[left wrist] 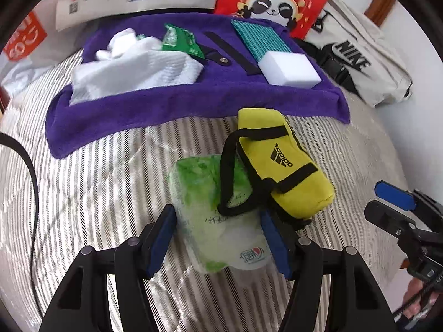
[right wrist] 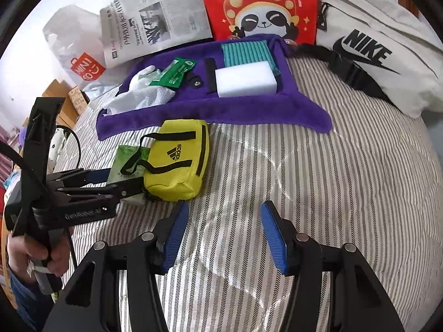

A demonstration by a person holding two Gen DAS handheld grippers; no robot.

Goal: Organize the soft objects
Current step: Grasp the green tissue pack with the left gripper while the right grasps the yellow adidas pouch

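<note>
A green tissue packet (left wrist: 205, 193) lies on the striped bedding (left wrist: 97, 179), and a yellow Adidas pouch (left wrist: 279, 160) overlaps its right side. My left gripper (left wrist: 217, 215) is open and points down, with its blue pads either side of the packet's near end. In the right wrist view the left gripper (right wrist: 121, 179) straddles the same packet (right wrist: 127, 155) beside the pouch (right wrist: 177, 160). My right gripper (right wrist: 224, 235) is open over bare bedding with nothing between its fingers. It shows at the right edge of the left wrist view (left wrist: 387, 204).
A purple towel (left wrist: 193, 105) behind the pouch carries a white cloth (left wrist: 135, 69), a green sachet (left wrist: 180, 41), a black strap (left wrist: 235, 55), a teal cloth (left wrist: 257, 38) and a white sponge (left wrist: 289, 67). A Nike bag (right wrist: 387, 55), red panda bag (right wrist: 260, 8) and newspaper (right wrist: 155, 22) line the back.
</note>
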